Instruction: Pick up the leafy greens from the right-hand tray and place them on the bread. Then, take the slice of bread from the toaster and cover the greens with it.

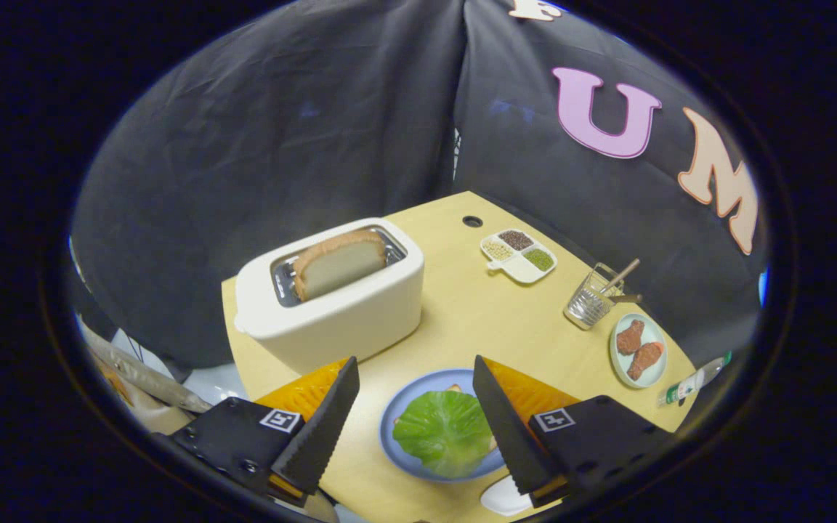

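Note:
The leafy greens (445,432) lie on a slice of bread (453,388) on a blue plate (398,407), down between my two fingers and well below them. My gripper (415,374) is open with nothing held. Beyond the left finger stands a cream toaster (331,309) with a slice of bread (338,263) sticking up out of its slot.
On the wooden table (476,319), a white divided tray of seeds (519,254) sits at the back, with a glass holding sticks (593,301) to its right. A pale plate with two chicken pieces (638,350) and a small bottle (691,379) lie near the right edge. A white dish (503,499) peeks below the right finger.

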Action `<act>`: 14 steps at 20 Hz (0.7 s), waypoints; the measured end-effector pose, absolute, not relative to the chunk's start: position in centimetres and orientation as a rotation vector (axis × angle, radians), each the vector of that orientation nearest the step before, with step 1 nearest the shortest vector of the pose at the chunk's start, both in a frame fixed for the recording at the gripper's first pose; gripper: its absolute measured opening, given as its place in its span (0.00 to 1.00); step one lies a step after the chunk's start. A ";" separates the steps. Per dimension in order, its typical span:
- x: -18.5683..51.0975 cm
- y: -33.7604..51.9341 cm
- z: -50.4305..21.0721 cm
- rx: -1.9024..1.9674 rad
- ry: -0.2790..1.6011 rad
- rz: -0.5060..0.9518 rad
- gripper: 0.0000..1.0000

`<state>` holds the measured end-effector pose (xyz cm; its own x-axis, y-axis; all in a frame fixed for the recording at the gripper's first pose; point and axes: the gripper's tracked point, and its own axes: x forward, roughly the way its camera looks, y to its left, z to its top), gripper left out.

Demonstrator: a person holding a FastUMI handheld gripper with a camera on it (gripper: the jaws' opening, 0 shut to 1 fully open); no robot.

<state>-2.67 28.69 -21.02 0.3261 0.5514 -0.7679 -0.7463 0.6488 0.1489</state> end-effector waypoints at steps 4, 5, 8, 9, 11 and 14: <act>-2.0 30.9 -18.6 -0.180 0.899 0.844 1.00; -1.8 31.6 -18.1 -0.167 0.897 0.845 1.00; -1.8 33.6 -16.8 -0.125 0.901 0.849 1.00; -1.8 34.2 -16.5 -0.107 0.907 0.850 1.00; -1.7 35.4 -16.0 -0.076 0.915 0.846 1.00; -1.5 36.9 -15.8 -0.047 0.938 0.833 0.99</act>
<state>-1.54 36.88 -15.82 0.3111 0.6117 -0.7274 -0.6500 0.6953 0.3067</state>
